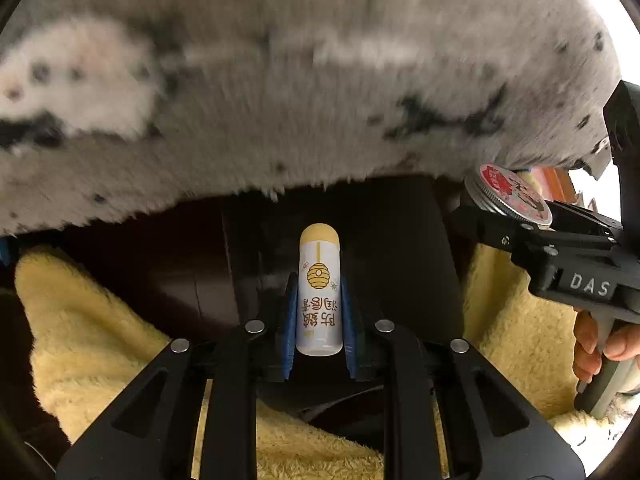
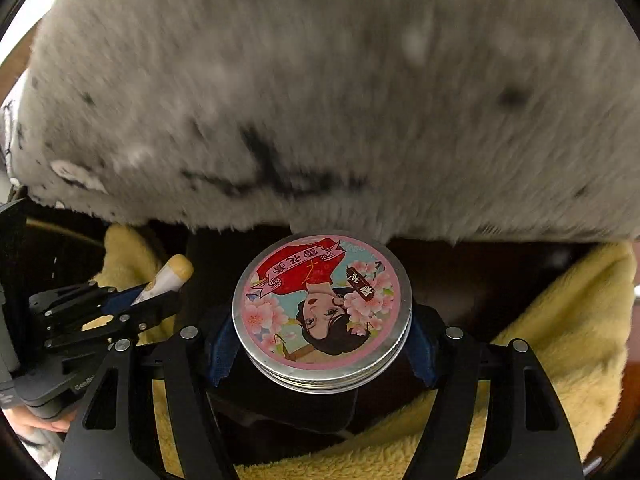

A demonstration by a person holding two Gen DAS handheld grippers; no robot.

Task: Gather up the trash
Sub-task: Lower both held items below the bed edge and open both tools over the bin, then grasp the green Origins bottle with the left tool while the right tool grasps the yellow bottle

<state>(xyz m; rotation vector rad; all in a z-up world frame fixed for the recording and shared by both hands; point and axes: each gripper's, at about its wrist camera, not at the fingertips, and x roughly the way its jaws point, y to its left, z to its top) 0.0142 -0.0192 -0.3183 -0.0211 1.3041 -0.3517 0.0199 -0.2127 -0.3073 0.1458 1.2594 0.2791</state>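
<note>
The lip balm tube (image 1: 319, 294) is clamped upright between the blue pads (image 1: 287, 322) of the left gripper (image 1: 319, 320). The round tin (image 2: 322, 312) is clamped at its rim by the right gripper (image 2: 322, 344). Both items are held just below the grey spotted fur blanket (image 1: 304, 92), above a yellow fleece (image 1: 92, 332) lying beneath that blanket.

A grey furry blanket (image 1: 304, 92) with dark specks filled the upper view. Below it, a yellow fleece blanket (image 1: 92, 340) lay around dark wooden furniture (image 1: 168, 280).
</note>
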